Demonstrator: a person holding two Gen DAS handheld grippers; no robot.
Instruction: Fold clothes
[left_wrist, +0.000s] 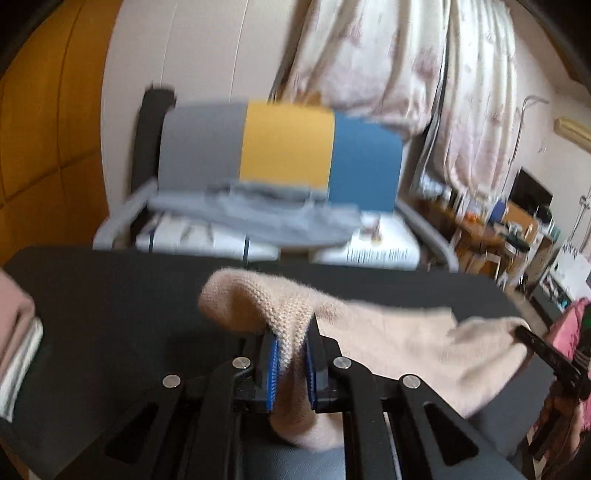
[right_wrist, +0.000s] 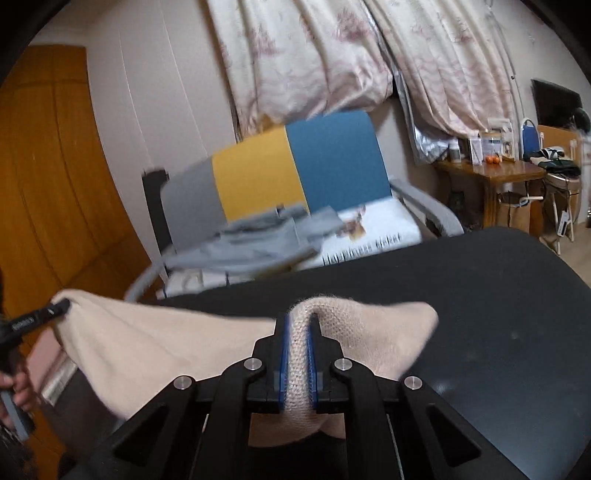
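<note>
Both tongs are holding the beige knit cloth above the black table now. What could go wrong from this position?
1. Each of the tongs, left and right, pinches only a small bunched edge of the beige knit; it might slip out if pulled taut.
2. The middle sags between the grips, so it could land wrinkled on the black table.
3. Folded clothes sit at the table's left edge; a wide swing might knock them.

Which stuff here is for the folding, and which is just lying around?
For the folding:
beige knit garment
left gripper, clamped on it
right gripper, clamped on it
black table

Just lying around:
grey clothes on the chair
folded stack
flowered curtains
wooden desk
</note>
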